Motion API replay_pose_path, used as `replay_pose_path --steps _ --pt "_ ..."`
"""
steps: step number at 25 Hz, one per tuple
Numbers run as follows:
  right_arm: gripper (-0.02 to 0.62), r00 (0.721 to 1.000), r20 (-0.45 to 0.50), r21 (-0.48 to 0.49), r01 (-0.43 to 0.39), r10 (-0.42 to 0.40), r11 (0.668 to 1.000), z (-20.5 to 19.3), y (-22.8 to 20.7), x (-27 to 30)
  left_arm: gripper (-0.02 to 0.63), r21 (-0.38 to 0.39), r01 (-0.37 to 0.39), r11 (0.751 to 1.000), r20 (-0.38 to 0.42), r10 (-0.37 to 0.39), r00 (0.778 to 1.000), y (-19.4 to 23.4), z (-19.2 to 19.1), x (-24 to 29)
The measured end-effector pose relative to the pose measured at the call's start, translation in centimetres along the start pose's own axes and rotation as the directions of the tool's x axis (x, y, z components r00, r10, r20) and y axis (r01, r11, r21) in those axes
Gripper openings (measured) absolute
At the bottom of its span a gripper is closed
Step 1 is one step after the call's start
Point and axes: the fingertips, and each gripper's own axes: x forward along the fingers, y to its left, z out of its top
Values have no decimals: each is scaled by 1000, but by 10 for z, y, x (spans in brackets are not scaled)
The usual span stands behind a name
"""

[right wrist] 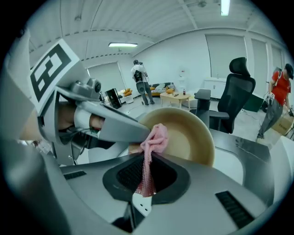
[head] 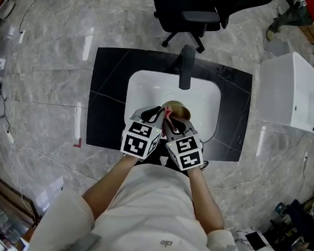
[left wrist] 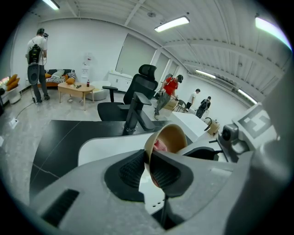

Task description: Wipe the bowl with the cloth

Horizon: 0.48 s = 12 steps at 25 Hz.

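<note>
A black counter (head: 107,96) holds a white sink (head: 141,91) directly under the right gripper (head: 168,119); a black faucet (head: 186,70) stands just beyond it, on the sink's far rim.

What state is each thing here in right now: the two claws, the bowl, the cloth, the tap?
bowl: tilted, held above the sink.
cloth: bunched, its end inside the bowl.
left gripper: shut on the bowl's rim.
right gripper: shut on the cloth.
faucet: no water seen running.
</note>
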Motion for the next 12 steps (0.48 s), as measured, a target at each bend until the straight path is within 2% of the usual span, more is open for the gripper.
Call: replay_pose_path --steps 2,4,5,8,9,10,12 --pt "28 997 -50 -73 49 -52 996 -7 -8 -1 41 1 -14 1000 -4 14 1000 4 0 -1" --pt "28 986 -85 -209 123 -144 970 -11 -21 -5 41 -2 -12 1000 -14 12 1000 5 -2 -2" --pt "28 976 -90 -296 163 -198 941 -12 -27 -7 43 -5 -6 1000 -21 5 1000 5 -5 -1" --pt "28 934 -52 -529 274 -353 803 -8 -41 -14 46 -44 16 999 -38 -18 999 3 -11 4" --pt "28 921 -30 -559 307 -388 770 -5 -44 -16 46 -72 29 997 -38 -32 999 2 -13 5" --pt "28 911 -7 -562 338 -413 755 0 -47 -19 46 -99 42 994 -35 -46 998 1 -14 6" --pt "28 901 33 -519 386 -433 763 11 -50 -25 46 -121 60 991 -30 -64 997 -2 -16 6"
